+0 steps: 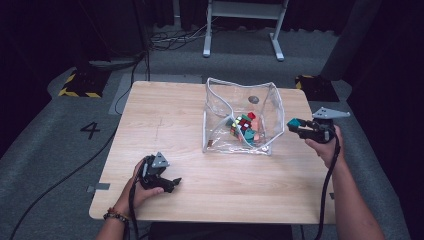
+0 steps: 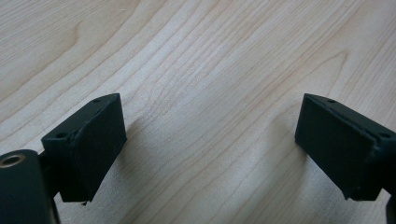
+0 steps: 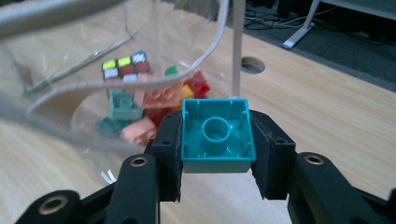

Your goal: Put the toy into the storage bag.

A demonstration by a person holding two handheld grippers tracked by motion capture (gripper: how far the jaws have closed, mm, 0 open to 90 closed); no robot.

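Note:
A clear plastic bag [image 1: 242, 117] stands open on the wooden table [image 1: 170, 125], holding several coloured toy bricks [image 1: 245, 129] and a puzzle cube [image 3: 125, 65]. My right gripper [image 1: 294, 125] hovers just right of the bag, shut on a teal brick [image 3: 217, 134] whose hollow underside faces the camera. The bag's rim [image 3: 140, 84] curves right in front of that brick. My left gripper [image 1: 172, 183] rests low over the table's near left part. Its jaws are open, with bare wood between the pads [image 2: 93, 144].
The table has a round cable hole [image 1: 254, 99] behind the bag. A desk frame [image 1: 245, 25] and cables lie on the floor beyond the far edge. Bare wood spreads left of the bag and along the near edge.

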